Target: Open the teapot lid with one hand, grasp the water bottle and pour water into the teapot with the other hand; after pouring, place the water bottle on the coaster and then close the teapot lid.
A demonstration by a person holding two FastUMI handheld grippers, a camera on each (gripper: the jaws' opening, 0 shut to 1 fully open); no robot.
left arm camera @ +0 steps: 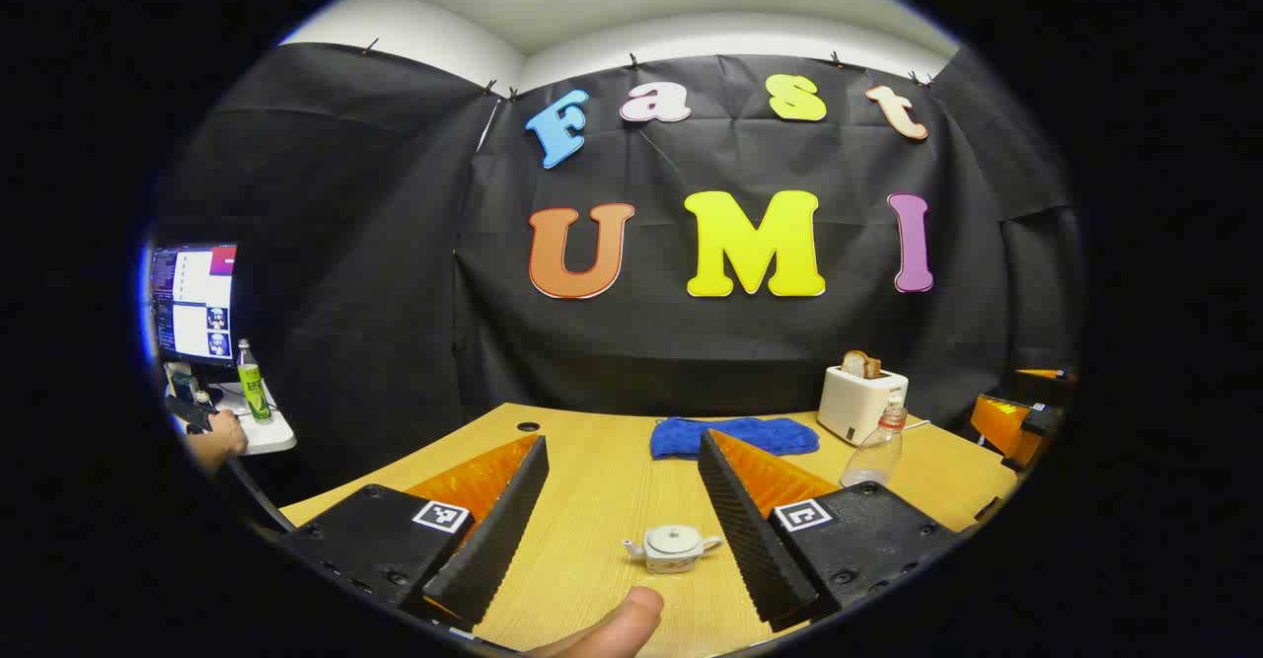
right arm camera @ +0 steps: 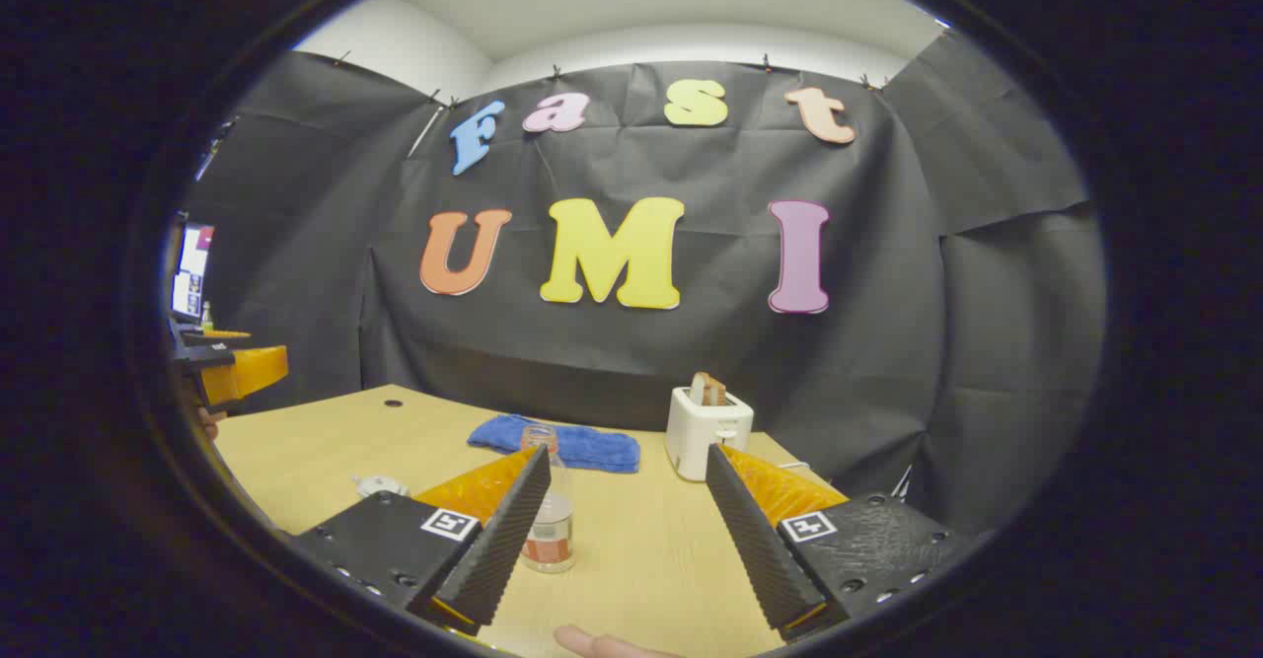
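In the left gripper view, the left gripper (left arm camera: 624,500) is held with its jaws spread wide and nothing between them. The white teapot (left arm camera: 673,548) is seen on the wooden table (left arm camera: 592,480) just ahead, framed in the gap between the fingers, with its lid (left arm camera: 673,538) seated. A fingertip (left arm camera: 617,623) of the holding hand is seen at the lower edge.

In the right gripper view, the right gripper (right arm camera: 628,505) is likewise held agape and empty. The clear water bottle (right arm camera: 549,505) stands upright on the table just beside the left-hand finger, partly hidden behind it and not within the gap. The teapot is glimpsed further left, and the left gripper is seen well apart at the far left edge.

The task is judged to be at its opening: the lid has not yet been lifted and the bottle has not yet been grasped. What is called for next is a descent of the left gripper onto the lid knob, and a sideways shift of the right gripper so that the bottle is brought between its fingers.

Beyond lie a blue towel (right arm camera: 562,446) and a white toaster (right arm camera: 708,431) holding bread. No coaster can be made out.

A label band is worn low on the bottle, but its writing is too small to be read; square coded markers are carried on both grippers.
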